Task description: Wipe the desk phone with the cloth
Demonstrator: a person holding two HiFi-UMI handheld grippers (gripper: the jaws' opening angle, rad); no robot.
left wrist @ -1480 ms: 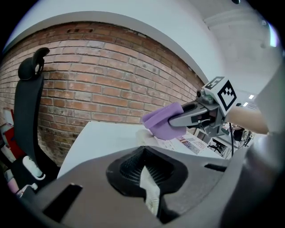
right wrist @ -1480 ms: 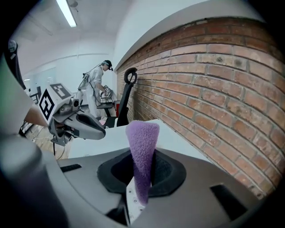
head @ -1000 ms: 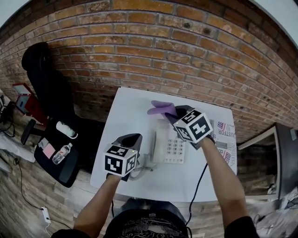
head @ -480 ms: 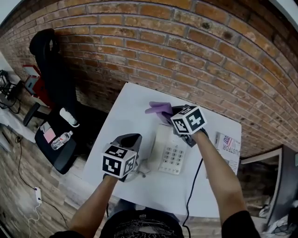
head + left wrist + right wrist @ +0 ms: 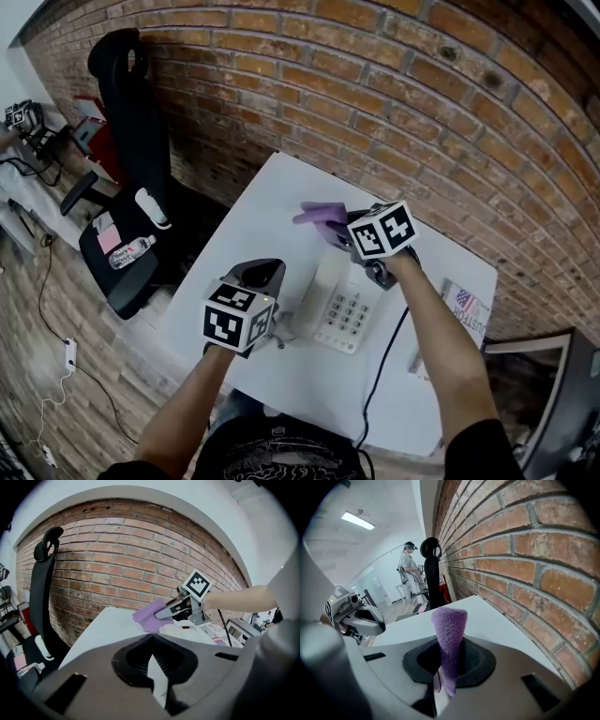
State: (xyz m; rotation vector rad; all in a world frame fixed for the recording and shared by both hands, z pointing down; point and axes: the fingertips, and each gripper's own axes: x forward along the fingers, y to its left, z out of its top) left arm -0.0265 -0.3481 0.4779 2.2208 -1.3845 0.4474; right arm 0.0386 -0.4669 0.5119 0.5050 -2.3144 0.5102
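A white desk phone (image 5: 342,305) lies on the white table (image 5: 272,202), its keypad facing up. My right gripper (image 5: 339,230) hovers at the phone's far end, shut on a purple cloth (image 5: 322,217) that sticks out past its jaws toward the wall. The cloth (image 5: 449,625) stands pinched between the jaws in the right gripper view. My left gripper (image 5: 262,274) sits just left of the phone near the front edge, jaws together with nothing in them. From the left gripper view (image 5: 151,639) I see the phone (image 5: 187,631), the cloth (image 5: 149,617) and the right gripper (image 5: 161,613) ahead.
A brick wall (image 5: 422,122) runs behind the table. A black office chair (image 5: 131,122) stands to the left, with a bottle on a dark seat (image 5: 127,253). Printed papers (image 5: 464,309) lie at the table's right, and a black cable (image 5: 380,370) runs toward me. A person (image 5: 408,566) stands far off.
The head view has swung, so the table sits more slanted in the picture. My right gripper with the cloth has edged toward the phone's far end. The left gripper stays beside the phone.
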